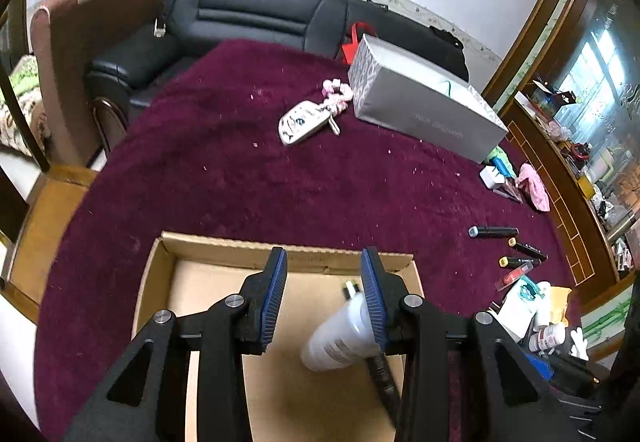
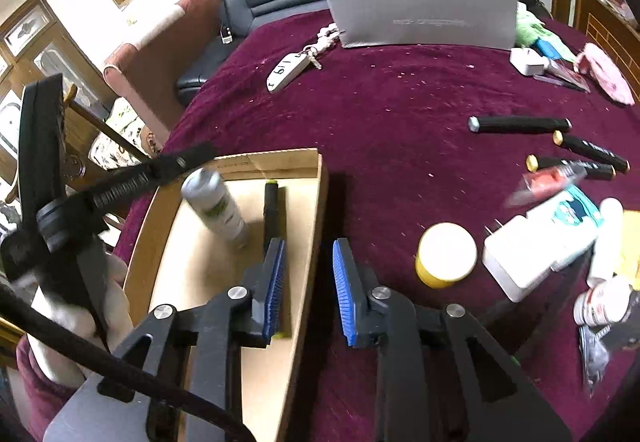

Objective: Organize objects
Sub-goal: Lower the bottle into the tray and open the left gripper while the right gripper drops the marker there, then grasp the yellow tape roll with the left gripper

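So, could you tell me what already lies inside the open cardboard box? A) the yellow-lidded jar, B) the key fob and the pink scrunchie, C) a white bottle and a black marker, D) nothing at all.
C: the right wrist view shows the white bottle and a black marker inside the cardboard box.

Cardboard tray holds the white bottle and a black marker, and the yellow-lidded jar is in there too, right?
Not quite. The tray does hold the white bottle and a black marker, but the jar stands on the purple cloth outside the tray, to its right. The right wrist view shows it.
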`<state>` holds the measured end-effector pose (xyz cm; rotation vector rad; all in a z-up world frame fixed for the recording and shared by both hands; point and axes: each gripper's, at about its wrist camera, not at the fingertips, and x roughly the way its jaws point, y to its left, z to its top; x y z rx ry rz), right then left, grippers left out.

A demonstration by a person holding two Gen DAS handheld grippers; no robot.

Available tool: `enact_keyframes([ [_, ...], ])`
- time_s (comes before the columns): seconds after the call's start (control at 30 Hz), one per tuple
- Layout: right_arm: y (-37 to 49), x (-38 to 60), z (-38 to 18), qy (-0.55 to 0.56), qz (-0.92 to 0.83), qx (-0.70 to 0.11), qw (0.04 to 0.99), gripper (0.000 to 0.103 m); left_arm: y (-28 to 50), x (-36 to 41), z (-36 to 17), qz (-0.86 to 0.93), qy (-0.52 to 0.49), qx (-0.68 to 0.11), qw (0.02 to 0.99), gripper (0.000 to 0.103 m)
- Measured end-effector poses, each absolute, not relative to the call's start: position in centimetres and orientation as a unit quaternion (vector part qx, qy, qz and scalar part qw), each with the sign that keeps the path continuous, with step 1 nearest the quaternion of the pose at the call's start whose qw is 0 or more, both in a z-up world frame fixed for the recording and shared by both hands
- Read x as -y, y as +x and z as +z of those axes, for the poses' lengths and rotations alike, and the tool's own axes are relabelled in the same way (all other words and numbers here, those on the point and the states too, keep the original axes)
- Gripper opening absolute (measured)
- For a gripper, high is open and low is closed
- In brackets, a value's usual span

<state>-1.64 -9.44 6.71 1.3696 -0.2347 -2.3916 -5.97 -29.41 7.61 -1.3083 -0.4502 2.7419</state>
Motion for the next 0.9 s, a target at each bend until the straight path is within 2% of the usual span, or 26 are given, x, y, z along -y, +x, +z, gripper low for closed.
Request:
enact_keyframes([
  [0.4, 2.0, 4.2, 6.9, 0.468, -0.859, 0.111, 0.174, 0.022, -3.6, 28.2, 9.2, 0.900, -0.407, 0.149, 0.053, 0.033],
  [0.5, 3.2, 2.4, 7.1, 0.459, -0.865, 0.117, 0.167, 0.023, -2.7, 27.0, 9.8, 0.906, -0.402, 0.121, 0.057, 0.033],
  [0.57, 3.8, 0.9, 7.2, 0.456, -0.867, 0.126, 0.159, 0.037, -1.9, 26.5, 9.7, 0.908, -0.403, 0.103, 0.051, 0.033],
  [0.63, 4.3, -0.7, 7.1, 0.450, -0.871, 0.135, 0.146, 0.043, -0.6, 26.3, 9.4, 0.913, -0.397, 0.086, 0.047, 0.033],
  [0.73, 5.0, -2.8, 6.7, 0.448, -0.872, 0.143, 0.133, 0.043, 1.5, 25.6, 9.0, 0.917, -0.393, 0.056, 0.047, 0.033],
  [0.9, 5.8, -5.9, 5.8, 0.446, -0.874, 0.158, 0.110, 0.043, 3.5, 23.1, 9.7, 0.911, -0.398, 0.048, 0.099, 0.033],
])
